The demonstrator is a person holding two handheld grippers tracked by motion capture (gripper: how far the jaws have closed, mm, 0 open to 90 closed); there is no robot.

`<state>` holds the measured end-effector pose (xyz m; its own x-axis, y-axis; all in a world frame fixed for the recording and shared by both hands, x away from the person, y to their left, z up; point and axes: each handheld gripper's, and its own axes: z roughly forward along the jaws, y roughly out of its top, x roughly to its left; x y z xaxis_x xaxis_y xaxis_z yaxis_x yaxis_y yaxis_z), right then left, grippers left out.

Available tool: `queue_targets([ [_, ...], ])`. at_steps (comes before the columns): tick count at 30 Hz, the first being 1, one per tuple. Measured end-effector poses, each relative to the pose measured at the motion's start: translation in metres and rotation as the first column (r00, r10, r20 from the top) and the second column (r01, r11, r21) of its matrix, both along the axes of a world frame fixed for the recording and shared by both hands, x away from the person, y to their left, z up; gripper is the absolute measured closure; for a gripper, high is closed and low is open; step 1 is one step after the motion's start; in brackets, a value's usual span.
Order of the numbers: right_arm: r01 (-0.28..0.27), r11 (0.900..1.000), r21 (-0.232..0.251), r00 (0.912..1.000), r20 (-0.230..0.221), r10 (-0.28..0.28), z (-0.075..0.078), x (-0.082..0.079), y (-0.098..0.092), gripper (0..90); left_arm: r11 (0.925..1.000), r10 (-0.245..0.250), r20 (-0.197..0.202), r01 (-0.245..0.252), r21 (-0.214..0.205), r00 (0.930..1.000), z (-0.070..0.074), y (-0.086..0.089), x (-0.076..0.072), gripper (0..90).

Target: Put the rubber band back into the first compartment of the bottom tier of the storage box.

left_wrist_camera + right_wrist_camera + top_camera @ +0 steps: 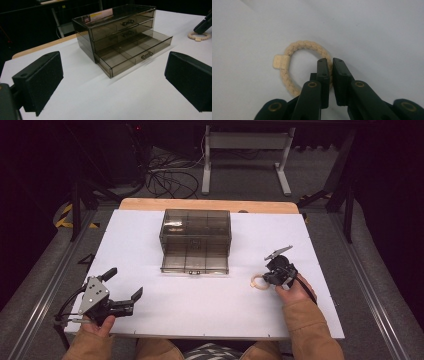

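Ring (pixel 305 53): braided cream cord | right gripper (pixel 331 65): fingers pinched on cord | left gripper (pixel 123 290): fingers wide, empty

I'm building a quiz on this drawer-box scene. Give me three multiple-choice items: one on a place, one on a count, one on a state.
1. Where does the braided ring lie?
A. on the white table, right of the drawer box
B. inside the open drawer
C. on top of the box

2. How many drawers has the drawer box?
A. one
B. three
C. five

3. How is the right gripper?
A. wide open above the ring
B. shut on the ring's cord
C. resting in the drawer

Key: 1 A, the high view shows it on the sheet beside the box. 2 B, the left gripper view shows three stacked fronts, the bottom drawer pulled out. 3 B, its jaws pinch the cord.
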<state>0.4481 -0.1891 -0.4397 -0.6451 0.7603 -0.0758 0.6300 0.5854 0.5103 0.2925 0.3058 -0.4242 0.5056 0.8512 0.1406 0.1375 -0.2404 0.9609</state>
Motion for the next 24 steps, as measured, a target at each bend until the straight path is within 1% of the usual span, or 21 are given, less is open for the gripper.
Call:
queue_targets([
  [1, 0.0, 1.0, 0.0, 1.0, 0.0, 0.0, 0.0, 0.0, 0.0, 84.7, 1.0, 0.0, 0.0, 0.0, 0.0, 1.0, 0.0, 0.0, 0.0, 2.4],
  [3, 0.001, 0.9999, 0.016, 0.9998, 0.021, -0.002, 0.004, -0.002, -0.002, 84.7, 1.0, 0.0, 0.001, 0.0, 0.001, 1.0, 0.0, 0.0, 0.0, 2.4],
  [4, 0.001, 0.9999, 0.016, 0.9998, 0.021, -0.002, 0.004, -0.002, -0.002, 84.7, 1.0, 0.0, 0.001, 0.0, 0.001, 1.0, 0.0, 0.0, 0.0, 2.4],
  [5, 0.003, 0.9996, 0.028, 0.9993, 0.038, -0.004, 0.007, -0.003, -0.003, 84.8, 1.0, 0.001, 0.001, -0.001, 0.0, 1.0, 0.0, 0.0, 0.0, 2.4],
  [10, 0.009, 0.9983, 0.057, 0.997, 0.076, -0.014, 0.014, -0.007, -0.007, 84.7, 1.0, 0.002, 0.002, -0.002, 0.0, 1.0, 0.0, 0.0, 0.0, 2.4],
  [14, 0.01, 0.9959, 0.09, 0.9937, 0.11, -0.02, 0.02, -0.01, -0.011, 84.8, 1.0, 0.002, 0.004, -0.002, 0.0, 1.0, 0.0, 0.0, 0.0, 2.4],
  [18, 0.008, 0.9926, 0.122, 0.9881, 0.152, -0.026, 0.025, -0.014, -0.013, 84.8, 1.0, 0.004, 0.007, -0.004, 0.0, 1.0, 0.0, 0.0, 0.0, 2.4],
  [19, 0.008, 0.9926, 0.122, 0.9881, 0.152, -0.026, 0.025, -0.014, -0.013, 84.8, 1.0, 0.003, 0.009, -0.003, 0.001, 1.0, 0.0, 0.0, 0.0, 2.4],
  [20, -0.002, 0.9897, 0.143, 0.9848, 0.172, -0.023, 0.029, -0.016, -0.015, 84.7, 1.0, 0.002, 0.008, -0.002, 0.0, 1.0, 0.0, 0.0, 0.0, 2.4],
  [24, -0.016, 0.985, 0.172, 0.9755, 0.219, -0.022, 0.034, -0.02, -0.018, 84.8, 1.0, 0.004, 0.011, -0.004, -0.001, 0.9999, 0.0, 0.0, -0.001, 2.3],
])
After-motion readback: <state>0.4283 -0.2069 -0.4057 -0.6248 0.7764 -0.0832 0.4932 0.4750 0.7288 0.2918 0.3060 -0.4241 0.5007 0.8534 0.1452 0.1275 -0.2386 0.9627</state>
